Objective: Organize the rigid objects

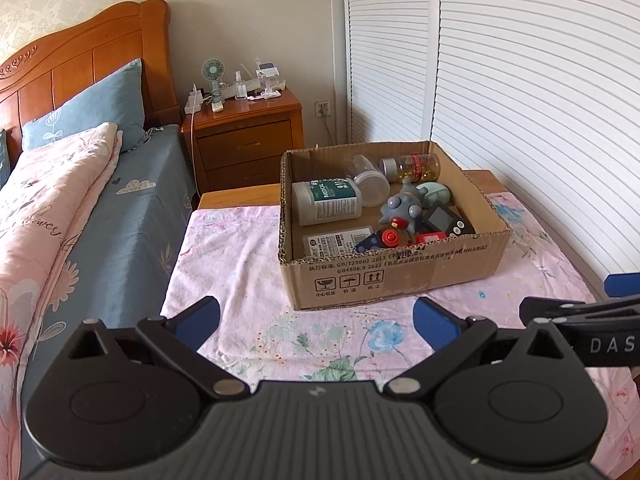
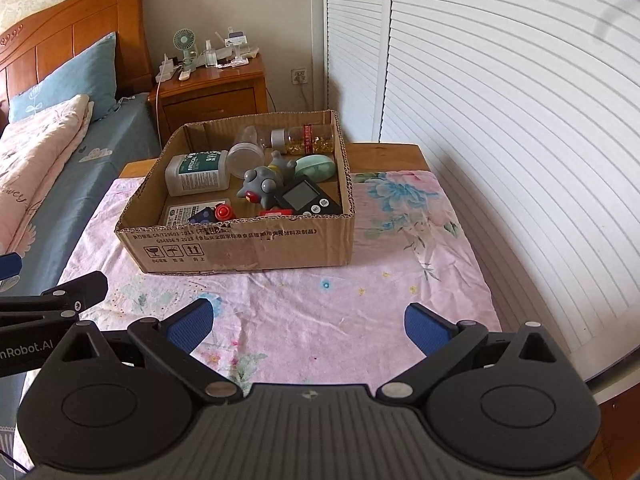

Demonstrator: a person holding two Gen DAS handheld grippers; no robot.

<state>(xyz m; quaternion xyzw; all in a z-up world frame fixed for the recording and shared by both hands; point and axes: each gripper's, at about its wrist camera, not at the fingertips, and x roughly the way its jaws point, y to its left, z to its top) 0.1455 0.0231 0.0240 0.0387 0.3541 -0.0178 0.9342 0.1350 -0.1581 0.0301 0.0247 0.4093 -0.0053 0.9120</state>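
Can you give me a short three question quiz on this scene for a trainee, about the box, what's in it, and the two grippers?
1. True or false: the left gripper is shut on the grey toy figure.
2. Multiple choice: the jar of yellow capsules lies A) at the far end of the cardboard box, B) on the pink cloth in front of the box, C) on the wooden nightstand.
3. Fill in: the white bottle with the green label is not upright but lying on its ____.

Key
1. False: both the left gripper and the right gripper have open, empty jaws, short of the box.
2. A
3. side
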